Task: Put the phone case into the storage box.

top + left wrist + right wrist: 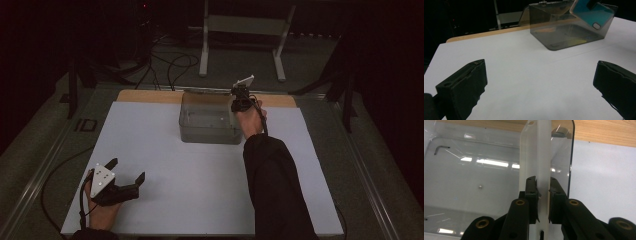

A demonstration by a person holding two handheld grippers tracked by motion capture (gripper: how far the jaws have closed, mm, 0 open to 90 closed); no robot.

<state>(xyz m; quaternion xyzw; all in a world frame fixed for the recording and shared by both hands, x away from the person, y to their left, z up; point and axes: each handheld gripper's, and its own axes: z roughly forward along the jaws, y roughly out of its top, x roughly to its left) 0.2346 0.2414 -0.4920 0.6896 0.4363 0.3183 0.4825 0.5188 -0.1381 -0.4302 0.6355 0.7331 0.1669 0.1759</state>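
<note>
Phone case [535, 157] clamped in right tongs [542, 188], left tongs [539, 82] wide

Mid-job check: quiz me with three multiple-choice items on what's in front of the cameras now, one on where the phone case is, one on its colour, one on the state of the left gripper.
1. Where is the phone case?
A. Flat on the white sheet by the left gripper
B. Held over the clear box, at its right end
C. On the floor behind the table

2. What colour does the phone case show in the left gripper view?
A. Red
B. Yellow
C. Teal

3. How does the left gripper stand?
A. Jaws open, nothing between them
B. Shut on the phone case
C. Shut on the box rim

Answers:
1 B: the right gripper pinches the case edge-on above the clear box.
2 C: through the box wall its face is teal, with a camera cut-out.
3 A: its jaws stand wide apart over the bare white sheet.
</note>
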